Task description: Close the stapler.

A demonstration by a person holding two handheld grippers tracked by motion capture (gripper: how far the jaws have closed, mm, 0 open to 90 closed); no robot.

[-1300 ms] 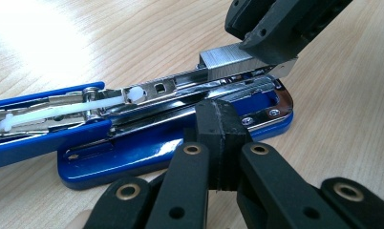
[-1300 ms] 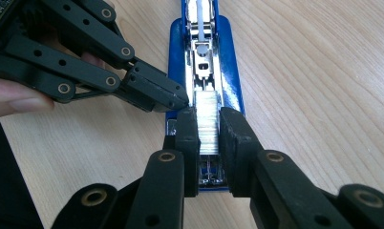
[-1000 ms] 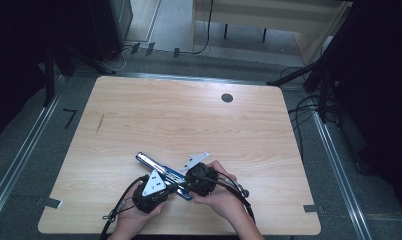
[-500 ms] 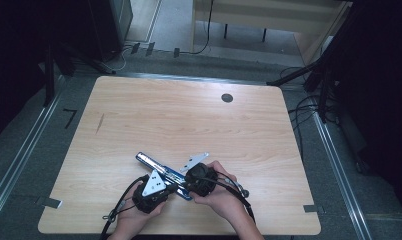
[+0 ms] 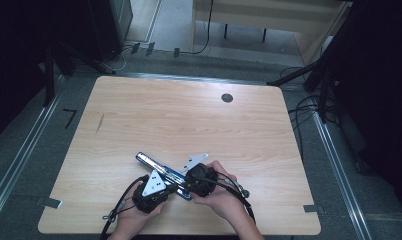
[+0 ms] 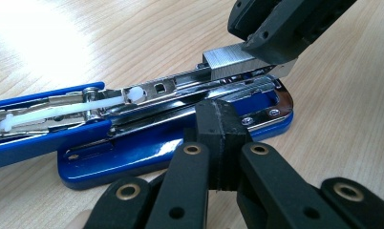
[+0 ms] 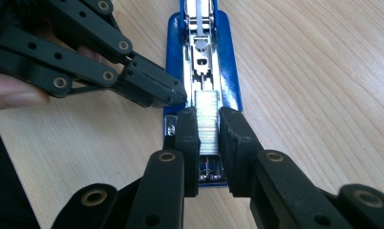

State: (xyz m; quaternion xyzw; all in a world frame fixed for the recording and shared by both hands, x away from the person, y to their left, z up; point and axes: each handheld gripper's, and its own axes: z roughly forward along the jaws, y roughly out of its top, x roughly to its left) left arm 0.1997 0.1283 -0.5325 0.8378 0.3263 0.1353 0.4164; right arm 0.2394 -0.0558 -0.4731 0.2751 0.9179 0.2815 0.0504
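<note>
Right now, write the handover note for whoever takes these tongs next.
Left tongs: shut, empty, tips pressed on the side of the blue stapler near its front end.
Right tongs: shut on the staple strip, over the open magazine channel.
The stapler lies opened flat on the table, near the person's edge.
Done: stapler open, strip at the channel.
Left: seat the strip, release, close the stapler.

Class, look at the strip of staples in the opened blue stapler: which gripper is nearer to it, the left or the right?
The right gripper: its fingers clamp the strip of staples over the stapler channel. The left gripper, shut, sits beside the stapler's base, just short of the strip.
</note>
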